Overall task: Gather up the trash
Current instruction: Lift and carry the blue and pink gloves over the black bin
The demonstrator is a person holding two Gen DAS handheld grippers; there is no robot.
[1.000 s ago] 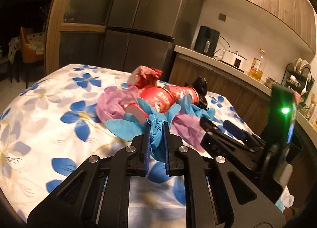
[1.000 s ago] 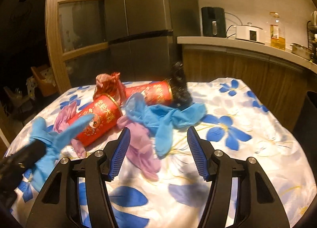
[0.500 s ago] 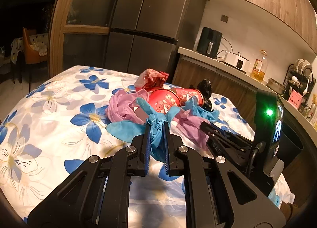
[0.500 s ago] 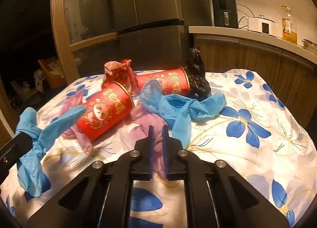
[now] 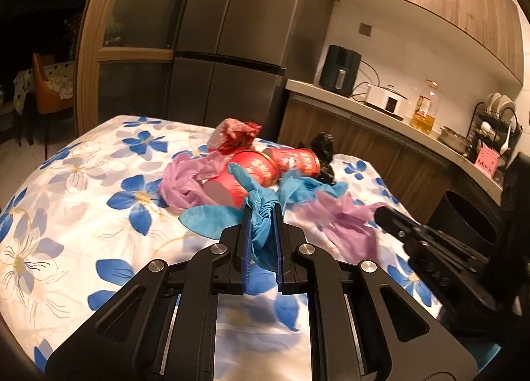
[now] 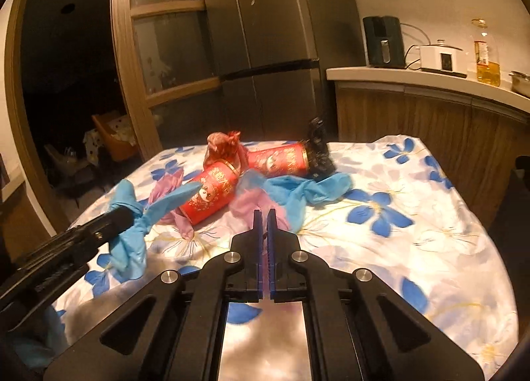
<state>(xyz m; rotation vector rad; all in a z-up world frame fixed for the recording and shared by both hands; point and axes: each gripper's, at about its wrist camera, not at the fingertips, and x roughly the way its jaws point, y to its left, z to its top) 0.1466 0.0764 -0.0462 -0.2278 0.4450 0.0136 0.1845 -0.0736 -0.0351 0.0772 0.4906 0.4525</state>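
Left tool [image 5: 261,215] is pinching a blue glove [image 5: 258,205]; right tool [image 6: 264,215] is pinching a purple glove [image 6: 251,203]. Red cups [image 6: 212,192], wrappers and more gloves are awaiting collection on the table [image 6: 430,215].

Gold Chinese characters run along the two red paper cups [image 6: 212,197] lying at twelve o'clock on the flowered cloth, too blurred to read. The oil bottle [image 6: 487,56] at two o'clock bears a label, likewise illegible.
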